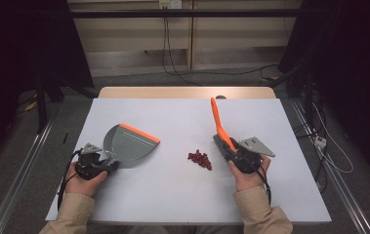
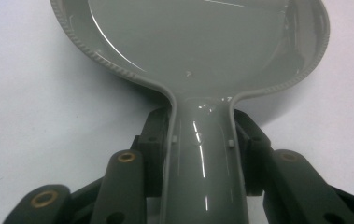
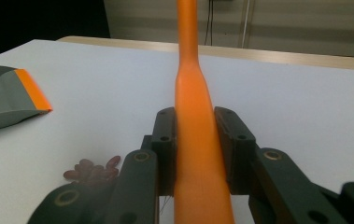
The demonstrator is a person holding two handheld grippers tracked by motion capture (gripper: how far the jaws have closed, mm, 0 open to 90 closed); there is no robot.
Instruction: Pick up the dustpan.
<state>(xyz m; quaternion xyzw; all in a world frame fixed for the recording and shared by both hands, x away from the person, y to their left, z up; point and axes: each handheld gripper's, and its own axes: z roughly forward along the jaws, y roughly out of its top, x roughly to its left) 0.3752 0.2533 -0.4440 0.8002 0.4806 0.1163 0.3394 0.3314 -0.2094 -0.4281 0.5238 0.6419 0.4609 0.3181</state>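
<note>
Both forearms in tan sleeves enter from the near edge of the white table, each hand wrapped around a gripper. On the person's left, the left gripper sits low near the table's left side, and in the left gripper view its black jaws stand on either side of the grey dustpan's handle, pads pressed against it, so they are pinching the handle. From there the dustpan lies flat on the table, its bowl spreading away from the gripper and its orange lip pointing toward the middle of the table. On the right, the right gripper is clamped on the orange brush; in the right gripper view the jaws press tight on both sides of the orange handle, which rises up and away from them. In the high view the handle slants toward the far edge of the table, while the dark bristled head sits low beside the gripper, just off the table surface or touching it; I cannot tell which. Between the two tools, nearer the brush, a small heap of dark red bits lies on the table, apart from the dustpan's lip. Beyond the white top runs a strip of pale wooden edge.
</note>
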